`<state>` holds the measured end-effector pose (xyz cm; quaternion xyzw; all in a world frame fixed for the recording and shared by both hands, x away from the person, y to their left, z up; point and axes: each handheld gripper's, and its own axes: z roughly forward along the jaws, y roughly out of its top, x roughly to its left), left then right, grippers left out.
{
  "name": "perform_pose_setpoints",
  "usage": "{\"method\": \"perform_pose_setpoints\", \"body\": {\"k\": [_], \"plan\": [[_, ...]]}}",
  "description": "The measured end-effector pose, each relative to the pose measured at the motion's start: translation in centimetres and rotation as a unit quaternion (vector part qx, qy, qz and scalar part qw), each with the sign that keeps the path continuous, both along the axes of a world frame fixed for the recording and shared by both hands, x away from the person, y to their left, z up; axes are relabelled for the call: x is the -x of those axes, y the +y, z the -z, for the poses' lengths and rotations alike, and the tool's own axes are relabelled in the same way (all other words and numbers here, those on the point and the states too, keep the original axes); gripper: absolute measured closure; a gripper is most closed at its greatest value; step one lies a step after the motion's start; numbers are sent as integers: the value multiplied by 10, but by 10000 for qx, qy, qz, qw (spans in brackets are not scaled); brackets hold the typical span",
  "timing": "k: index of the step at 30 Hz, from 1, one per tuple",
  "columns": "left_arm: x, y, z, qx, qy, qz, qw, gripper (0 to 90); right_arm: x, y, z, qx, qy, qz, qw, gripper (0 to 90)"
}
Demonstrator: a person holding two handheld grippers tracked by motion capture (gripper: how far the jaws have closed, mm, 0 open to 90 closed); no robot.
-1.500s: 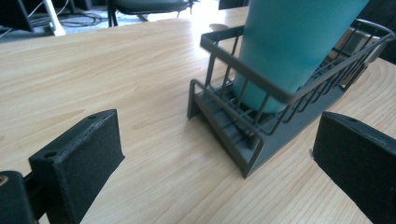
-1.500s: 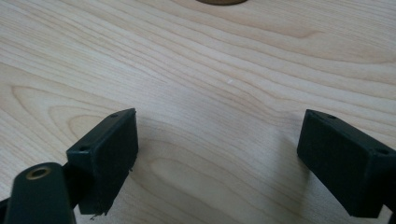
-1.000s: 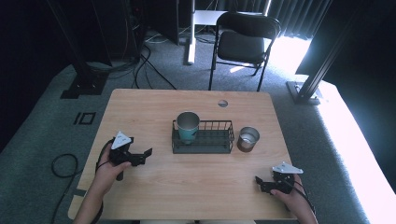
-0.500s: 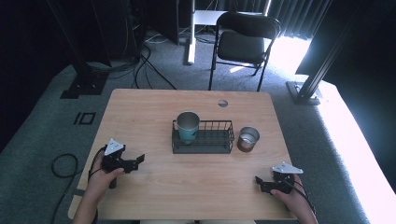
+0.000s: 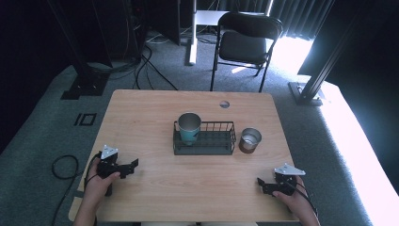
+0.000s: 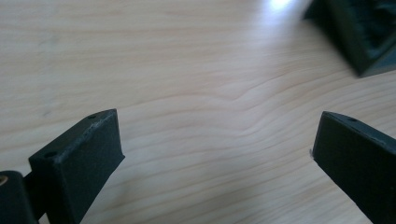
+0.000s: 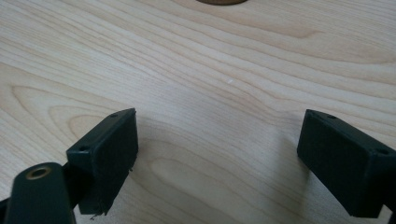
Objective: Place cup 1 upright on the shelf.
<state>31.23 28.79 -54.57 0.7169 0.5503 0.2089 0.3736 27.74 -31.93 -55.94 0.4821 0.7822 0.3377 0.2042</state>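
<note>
While both hand-held grippers (image 5: 131,165) (image 5: 261,183) rest spread w/ nothing between, cup (image 5: 189,127) sits well apart.

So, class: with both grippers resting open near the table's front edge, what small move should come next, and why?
Probably the right gripper should lift and move forward toward the small round metal tin, which stands on the wooden table just outside the black wire basket. Its jaws are open and empty, and the tin is the nearest thing.

Wooden table (image 5: 155,113): wire basket (image 5: 204,149) at centre, metal cup (image 5: 250,140) just right of it, on bare wood
</note>
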Motion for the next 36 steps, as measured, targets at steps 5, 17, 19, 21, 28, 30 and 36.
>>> {"method": "perform_pose_setpoints", "body": {"k": [5,17,19,21,28,30,36], "plan": [[6,7,0,-30,26,-168,9999,22,0,0,0,-1,1,0,10000,121],[11,14,9,-253,346,-468,9980,22,0,0,0,-6,-5,1,10000,121],[10,14,10,-298,381,-493,9976,22,0,0,0,-5,-6,0,10000,121],[10,14,11,-343,386,-483,9975,22,0,0,0,-4,-6,0,10000,121],[7,11,11,-631,402,-291,9968,22,-1,1,0,-1,-3,-67,10000,110],[6,9,12,-736,415,-338,9958,22,-1,1,0,-2,1,-82,10000,109],[6,8,12,-729,414,-378,9958,22,-1,1,0,-14,7,-92,10000,110]]}}
